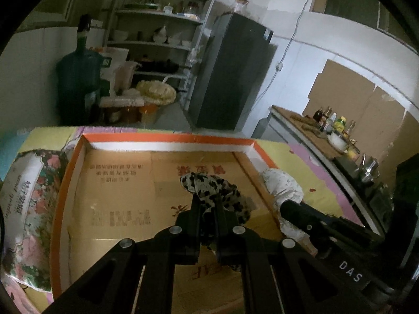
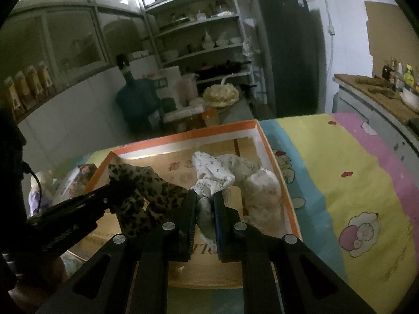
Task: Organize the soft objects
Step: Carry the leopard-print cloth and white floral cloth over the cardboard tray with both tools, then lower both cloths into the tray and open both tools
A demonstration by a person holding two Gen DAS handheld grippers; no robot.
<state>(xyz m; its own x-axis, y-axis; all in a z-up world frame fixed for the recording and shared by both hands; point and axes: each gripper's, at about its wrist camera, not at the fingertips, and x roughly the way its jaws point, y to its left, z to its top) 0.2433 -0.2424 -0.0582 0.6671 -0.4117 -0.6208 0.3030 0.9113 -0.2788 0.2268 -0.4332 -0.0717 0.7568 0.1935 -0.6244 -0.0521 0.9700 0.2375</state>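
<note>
With the left gripper (image 1: 208, 204) clamping the leopard cloth (image 1: 209, 183) and the right gripper (image 2: 205, 204) the white cloth (image 2: 222, 172), lower both (gently) inside the box (image 1: 167, 138) before letting go.

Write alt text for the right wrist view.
The right gripper is shut on a white floral cloth over a shallow orange-rimmed cardboard box on a cartoon-print bedsheet. To its left, the left gripper holds a leopard-print cloth over the same box. Behind are kitchen shelves and a dark fridge.
</note>
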